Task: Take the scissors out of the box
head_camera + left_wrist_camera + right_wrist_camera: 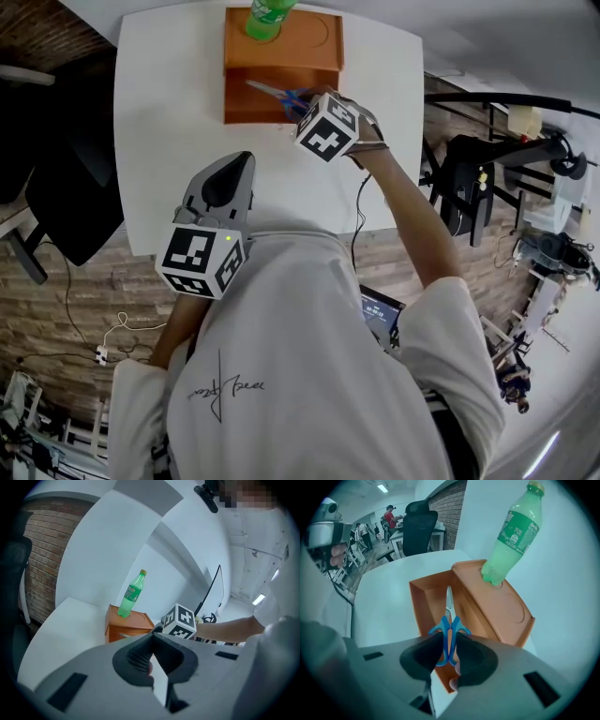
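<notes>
Our right claw [450, 639] pinches the scissors [451, 624] by their blue handles over the box [419, 606] at the table's [384, 588] far edge, while our left claw [153, 637] hangs pressed together, empty.

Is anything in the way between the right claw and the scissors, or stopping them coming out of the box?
Nothing visible. The right gripper clasps the scissors by their blue handles. The orange box is open above them, and the green bottle stands off to the side on its raised part.
</notes>
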Available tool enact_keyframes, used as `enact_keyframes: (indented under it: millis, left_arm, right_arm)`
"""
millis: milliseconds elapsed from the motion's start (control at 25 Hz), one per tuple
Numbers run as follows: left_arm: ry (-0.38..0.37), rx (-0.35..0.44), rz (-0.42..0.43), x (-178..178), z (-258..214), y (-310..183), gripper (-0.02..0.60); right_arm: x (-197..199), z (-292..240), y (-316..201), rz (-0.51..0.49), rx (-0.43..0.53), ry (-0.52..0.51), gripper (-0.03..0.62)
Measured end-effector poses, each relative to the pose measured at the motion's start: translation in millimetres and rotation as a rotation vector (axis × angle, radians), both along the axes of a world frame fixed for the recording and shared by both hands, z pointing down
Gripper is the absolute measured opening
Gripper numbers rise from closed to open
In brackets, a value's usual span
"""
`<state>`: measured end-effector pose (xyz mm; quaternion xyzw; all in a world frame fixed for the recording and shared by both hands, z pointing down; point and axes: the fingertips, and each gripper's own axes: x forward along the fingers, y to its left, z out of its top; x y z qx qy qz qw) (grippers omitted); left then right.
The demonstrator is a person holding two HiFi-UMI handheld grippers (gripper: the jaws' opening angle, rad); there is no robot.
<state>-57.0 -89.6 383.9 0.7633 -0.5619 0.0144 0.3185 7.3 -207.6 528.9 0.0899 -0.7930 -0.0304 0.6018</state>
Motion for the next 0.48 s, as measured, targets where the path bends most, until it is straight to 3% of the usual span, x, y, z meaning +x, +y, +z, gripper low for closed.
enact_keyframes:
  millis: [480]
  left_arm:
    - [-0.024,0.014,-0.013,-4.3,-6.2,7.3,0.008]
  right_arm:
    - [1.5,-14.1,9.5,0.04,0.019,-0.059,0.097]
